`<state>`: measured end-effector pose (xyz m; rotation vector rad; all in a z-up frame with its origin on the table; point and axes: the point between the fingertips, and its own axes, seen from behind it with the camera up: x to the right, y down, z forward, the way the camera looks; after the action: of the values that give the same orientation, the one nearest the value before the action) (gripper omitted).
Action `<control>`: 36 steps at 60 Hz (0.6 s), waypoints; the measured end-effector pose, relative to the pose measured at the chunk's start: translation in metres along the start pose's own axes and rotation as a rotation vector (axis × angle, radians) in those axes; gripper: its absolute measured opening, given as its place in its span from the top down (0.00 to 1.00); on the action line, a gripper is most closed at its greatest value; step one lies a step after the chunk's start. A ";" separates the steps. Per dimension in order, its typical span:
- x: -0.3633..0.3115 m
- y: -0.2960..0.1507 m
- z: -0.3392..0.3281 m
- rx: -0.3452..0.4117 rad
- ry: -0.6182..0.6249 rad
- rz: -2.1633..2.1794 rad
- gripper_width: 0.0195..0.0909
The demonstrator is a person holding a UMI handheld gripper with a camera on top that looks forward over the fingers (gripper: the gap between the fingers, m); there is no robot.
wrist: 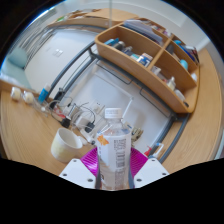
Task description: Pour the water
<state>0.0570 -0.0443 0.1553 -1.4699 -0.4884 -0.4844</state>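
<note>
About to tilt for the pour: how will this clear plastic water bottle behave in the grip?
The water bottle looks thin-walled and clear, so it may flex between the fingers. Its smooth label could let it slip when tilted. The white cap seems on, so pouring toward the white cup probably needs it off first.

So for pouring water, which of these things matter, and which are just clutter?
For the job:
- water bottle, held in the tongs
- white cup beside it

Just lying about:
- wooden shelf of boxes
- small items on the table beyond the cup
</note>
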 end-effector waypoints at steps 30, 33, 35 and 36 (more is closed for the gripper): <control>-0.003 -0.006 0.084 0.093 -0.018 -1.172 0.74; -0.007 -0.009 0.087 0.107 -0.023 -1.253 0.74; -0.010 -0.010 0.089 0.118 -0.031 -1.303 0.74; -0.012 -0.011 0.089 0.124 -0.034 -1.326 0.74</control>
<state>0.0392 0.0447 0.1605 -0.8585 -1.4854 -1.4156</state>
